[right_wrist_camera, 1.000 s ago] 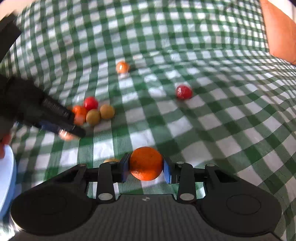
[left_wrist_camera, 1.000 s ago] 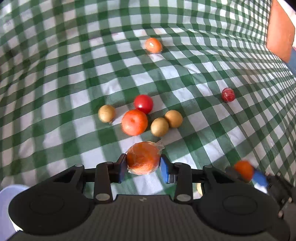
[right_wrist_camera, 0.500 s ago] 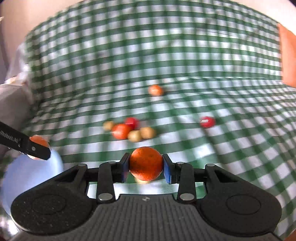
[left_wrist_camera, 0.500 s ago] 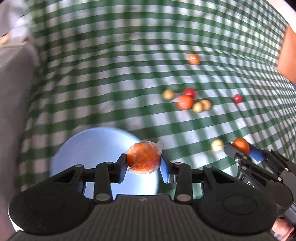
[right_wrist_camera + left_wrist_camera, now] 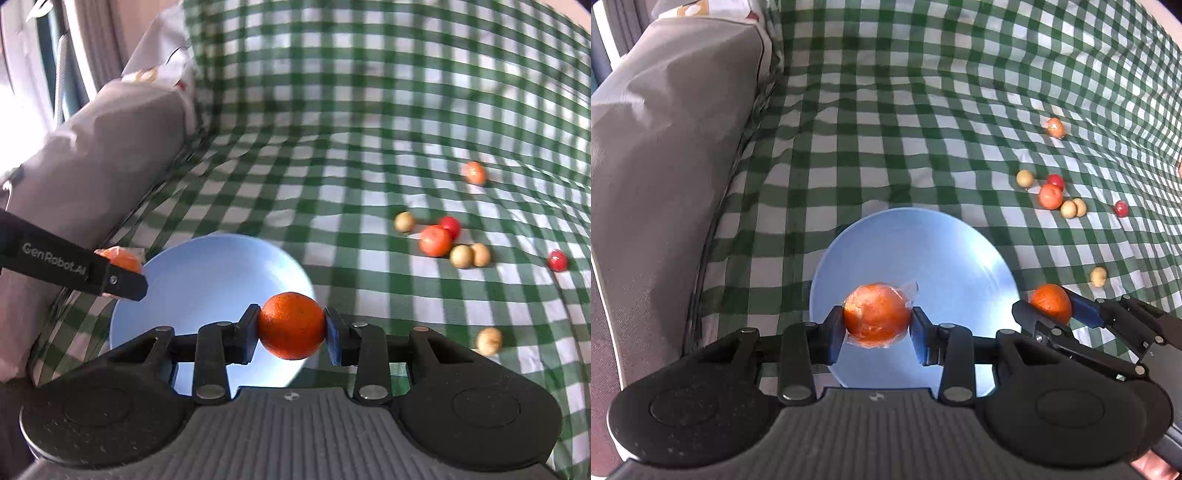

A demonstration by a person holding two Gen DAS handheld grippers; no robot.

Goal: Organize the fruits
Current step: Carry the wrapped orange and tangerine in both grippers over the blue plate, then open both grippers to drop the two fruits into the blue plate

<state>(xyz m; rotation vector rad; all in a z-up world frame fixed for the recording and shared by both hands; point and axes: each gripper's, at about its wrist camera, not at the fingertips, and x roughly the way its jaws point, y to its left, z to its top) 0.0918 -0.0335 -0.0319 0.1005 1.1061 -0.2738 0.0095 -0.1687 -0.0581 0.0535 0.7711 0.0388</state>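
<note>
My left gripper (image 5: 878,320) is shut on a plastic-wrapped orange (image 5: 877,315) and holds it above the light blue plate (image 5: 923,243). My right gripper (image 5: 291,326) is shut on a bare orange (image 5: 291,325) over the plate's (image 5: 207,269) right edge. In the left wrist view the right gripper (image 5: 1051,308) with its orange (image 5: 1049,302) sits at the plate's right rim. In the right wrist view the left gripper (image 5: 122,269) with its wrapped orange (image 5: 123,259) is at the plate's left rim.
A green checked cloth (image 5: 886,129) covers the surface. A cluster of small fruits (image 5: 1051,195) lies to the right, with a wrapped orange (image 5: 1054,127) beyond, a red fruit (image 5: 1121,209) and a tan fruit (image 5: 1098,276) apart. A grey cushion (image 5: 665,147) borders the left.
Both grippers have carried their oranges left, away from the fruit cluster, and now hang over the blue plate. Both stay shut on their fruit.
</note>
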